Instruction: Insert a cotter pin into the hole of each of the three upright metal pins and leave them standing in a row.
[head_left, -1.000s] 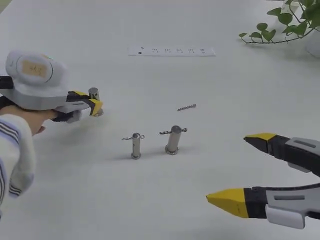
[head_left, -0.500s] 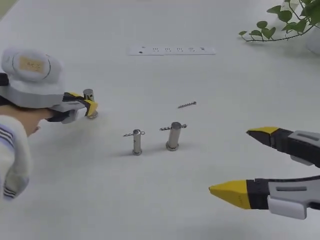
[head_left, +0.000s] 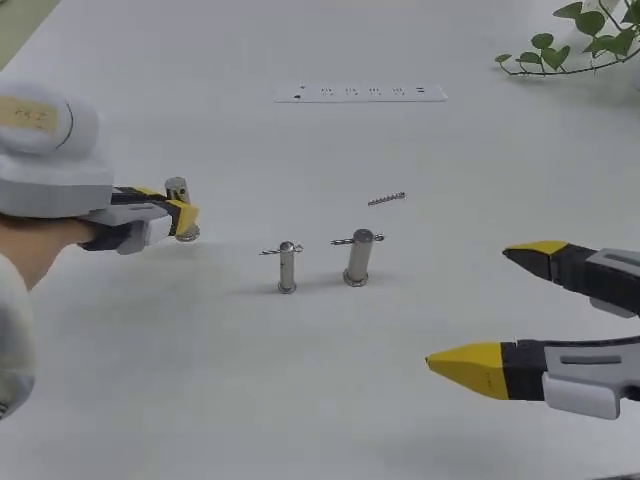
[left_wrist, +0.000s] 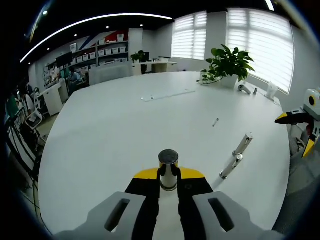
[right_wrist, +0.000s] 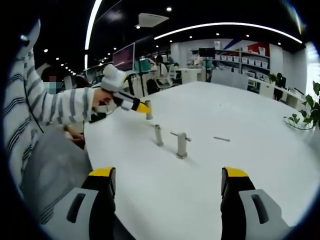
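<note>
- Left hand-held gripper (head_left: 188, 215) is clamping an upright metal pin (head_left: 177, 188) between its jaws.
- Right hand-held gripper (head_left: 467, 307) is hovering wide open, with a loose cotter pin (head_left: 386, 199) lying ahead of it.

**Hidden, clipped, too fine to read**

The jaws of the left gripper (head_left: 188, 214) cover most of the shaft of the third metal pin (head_left: 177, 187), so its hole cannot be made out. In the left gripper view just its top clears them. The right gripper (head_left: 468, 307) runs off the head view's right edge. The plant (head_left: 575, 35) is cut by the top corner. The white strip (head_left: 360, 93) bears marks too small to read.
</note>
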